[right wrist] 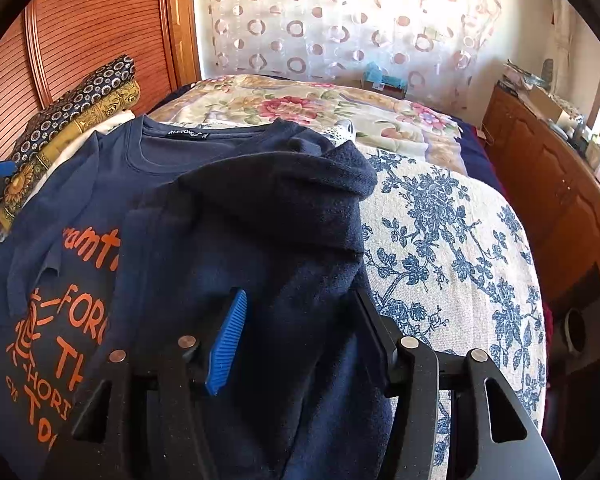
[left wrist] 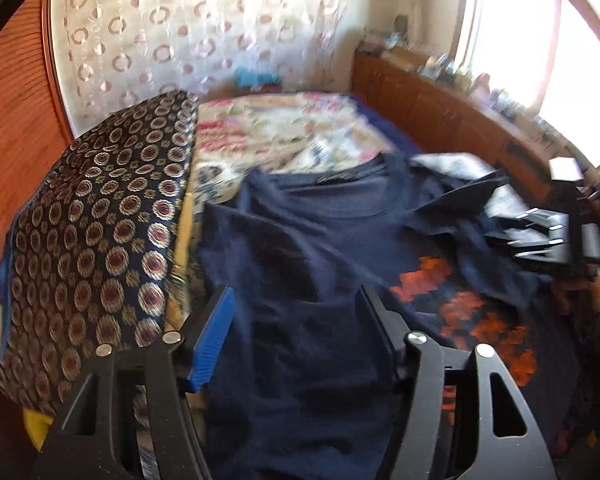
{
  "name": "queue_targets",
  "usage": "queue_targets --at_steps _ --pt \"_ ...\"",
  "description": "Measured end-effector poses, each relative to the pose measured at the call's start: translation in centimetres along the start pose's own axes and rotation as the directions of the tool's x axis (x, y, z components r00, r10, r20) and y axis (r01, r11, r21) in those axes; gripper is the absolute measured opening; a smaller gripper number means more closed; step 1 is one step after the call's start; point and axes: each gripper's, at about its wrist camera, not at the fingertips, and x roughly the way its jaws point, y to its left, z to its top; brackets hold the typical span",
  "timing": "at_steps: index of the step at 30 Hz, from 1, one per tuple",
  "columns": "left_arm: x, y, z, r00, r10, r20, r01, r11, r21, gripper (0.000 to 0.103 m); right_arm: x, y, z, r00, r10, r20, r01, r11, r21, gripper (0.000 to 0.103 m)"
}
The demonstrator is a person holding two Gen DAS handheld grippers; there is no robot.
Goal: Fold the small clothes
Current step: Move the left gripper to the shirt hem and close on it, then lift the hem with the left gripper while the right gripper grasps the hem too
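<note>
Navy T-shirt [right wrist: 100, 208] with orange lettering lies spread on the bed, and right up close the right tool [right wrist: 296, 320] has its jaws set wide with dark navy cloth bunched between and over them; whether the cloth is actually gripped, I can't tell. That raised fold [right wrist: 268, 216] drapes across the shirt's right side. Over in the left wrist view, the left tool [left wrist: 296, 320] is wide too, hanging just above the shirt's plain navy cloth [left wrist: 300, 260], nothing pinched. Off to its right, the right tool shows again at the shirt's far edge. Beside the shirt's left edge sits a stack of folded patterned cloths [left wrist: 100, 220], dark with ringed medallions on top. Beyond the collar [right wrist: 180, 136] comes the flowered bedspread [right wrist: 300, 104], then the blue-floral cover [right wrist: 452, 240], a circle-print curtain [right wrist: 340, 20] and a wooden cabinet [right wrist: 548, 184] at the far right.
</note>
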Motion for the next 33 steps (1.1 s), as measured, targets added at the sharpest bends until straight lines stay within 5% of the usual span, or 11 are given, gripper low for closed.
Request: queue_targets --at_steps 7,10,12,19,21,26,33 --pt "5.0 1.5 1.6 0.982 0.104 -0.158 -0.103 0.995 0.017 0.058 0.0 -0.2 0.1 1.000 0.004 0.000 -0.004 1.000 0.001 0.057" --pt "5.6 1.4 1.6 0.977 0.119 -0.178 -0.116 0.993 0.029 0.057 0.0 -0.2 0.0 1.000 0.003 0.000 -0.003 1.000 0.000 0.057" --pt "6.1 1.0 1.6 0.966 0.159 -0.203 -0.150 0.987 0.061 0.047 0.0 -0.2 0.0 1.000 0.005 0.000 -0.005 1.000 0.001 0.057" --pt "7.4 1.3 1.7 0.954 0.183 -0.236 -0.167 0.982 0.085 0.047 0.0 -0.2 0.0 1.000 0.005 0.001 -0.005 1.000 0.000 0.057" --pt "7.6 1.2 1.7 0.955 0.180 -0.236 -0.163 0.982 0.093 0.044 0.0 -0.2 0.0 1.000 0.005 0.001 -0.005 1.000 0.000 0.057" --pt "7.5 1.5 1.4 0.957 0.158 -0.245 -0.140 0.986 0.091 0.006 0.0 -0.3 0.0 1.000 0.006 0.001 -0.006 1.000 -0.001 0.057" --pt "2.8 2.8 2.3 0.985 0.133 -0.112 -0.129 0.991 0.037 0.004 0.1 -0.3 0.0 1.000 0.004 0.000 -0.004 1.000 -0.003 0.057"
